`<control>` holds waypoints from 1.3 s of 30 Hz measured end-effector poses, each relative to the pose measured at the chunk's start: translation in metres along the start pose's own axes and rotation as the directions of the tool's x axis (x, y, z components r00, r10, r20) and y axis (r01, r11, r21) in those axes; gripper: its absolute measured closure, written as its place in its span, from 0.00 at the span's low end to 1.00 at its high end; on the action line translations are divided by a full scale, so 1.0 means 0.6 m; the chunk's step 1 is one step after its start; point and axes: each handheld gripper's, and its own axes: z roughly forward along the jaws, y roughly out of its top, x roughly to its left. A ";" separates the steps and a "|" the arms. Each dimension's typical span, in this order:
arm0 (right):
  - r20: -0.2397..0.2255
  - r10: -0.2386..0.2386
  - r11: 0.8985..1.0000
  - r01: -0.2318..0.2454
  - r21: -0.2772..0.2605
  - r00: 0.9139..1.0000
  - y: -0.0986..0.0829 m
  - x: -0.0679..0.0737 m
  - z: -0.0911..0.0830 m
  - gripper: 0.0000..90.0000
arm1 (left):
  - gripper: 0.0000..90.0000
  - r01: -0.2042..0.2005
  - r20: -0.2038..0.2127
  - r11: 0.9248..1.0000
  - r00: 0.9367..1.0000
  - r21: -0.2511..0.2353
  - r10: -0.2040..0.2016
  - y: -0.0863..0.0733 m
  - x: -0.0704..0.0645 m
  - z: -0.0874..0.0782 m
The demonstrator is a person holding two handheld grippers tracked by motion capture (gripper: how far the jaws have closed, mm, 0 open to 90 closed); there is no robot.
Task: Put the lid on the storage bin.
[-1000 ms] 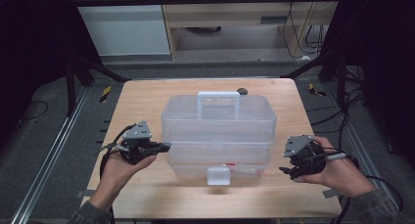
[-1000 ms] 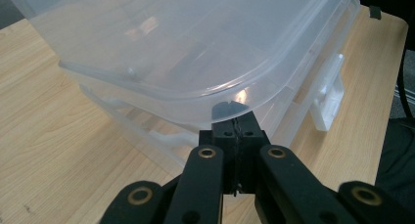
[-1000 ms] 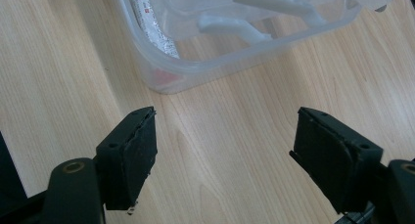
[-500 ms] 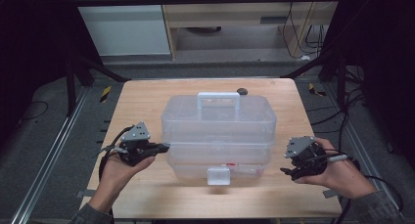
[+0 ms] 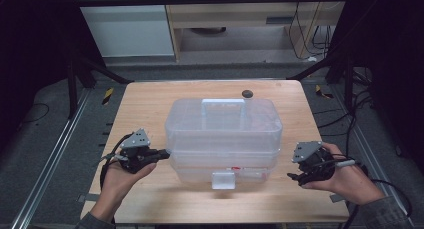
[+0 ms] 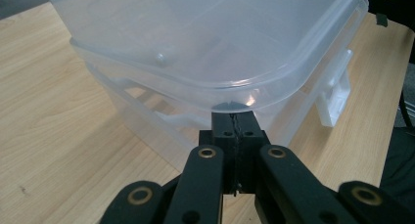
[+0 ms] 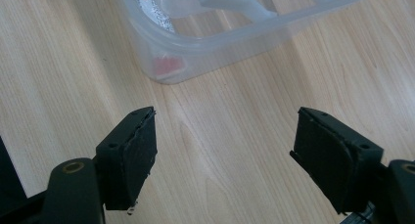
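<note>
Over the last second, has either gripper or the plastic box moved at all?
Hardly anything. The right gripper seems to have drifted slightly toward the person, open, over bare table beside the clear plastic box. The left gripper has stayed shut with its tips against the box's left rim. The box, its white latch and the small dark object behind it have not shifted.

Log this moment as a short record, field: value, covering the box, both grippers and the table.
box: clear plastic storage box with lid on, white handle on top, white latch on the near side
left gripper: left gripper shut, tips against the box's left side just under the lid rim
right gripper: right gripper open, over bare wood right of the box, touching nothing
table: wooden table
other: small dark round object behind the box
</note>
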 end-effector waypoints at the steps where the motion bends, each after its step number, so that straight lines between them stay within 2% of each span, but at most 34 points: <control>1: 0.000 0.000 1.000 0.000 0.000 1.000 0.000 0.000 0.000 0.26 | 1.00 0.004 0.001 1.000 1.000 0.000 -0.004 -0.003 -0.001 0.001; 6: -0.003 0.008 1.000 -0.008 0.001 1.000 -0.005 0.001 0.004 0.26 | 1.00 0.017 0.011 1.000 1.000 0.015 -0.017 -0.022 -0.004 0.005; 13: -0.004 0.011 1.000 -0.011 0.004 1.000 -0.007 0.000 0.007 0.26 | 1.00 0.023 0.018 0.999 1.000 0.022 -0.024 -0.031 -0.004 0.010; 35: -0.006 0.030 1.000 -0.030 0.004 1.000 -0.015 -0.001 0.016 0.25 | 1.00 0.027 0.025 0.999 0.999 0.040 -0.028 -0.041 -0.006 0.017; 39: -0.005 0.033 0.999 -0.033 0.004 0.999 -0.016 -0.001 0.017 0.25 | 1.00 0.017 0.018 0.999 1.000 0.049 -0.018 -0.042 -0.005 0.016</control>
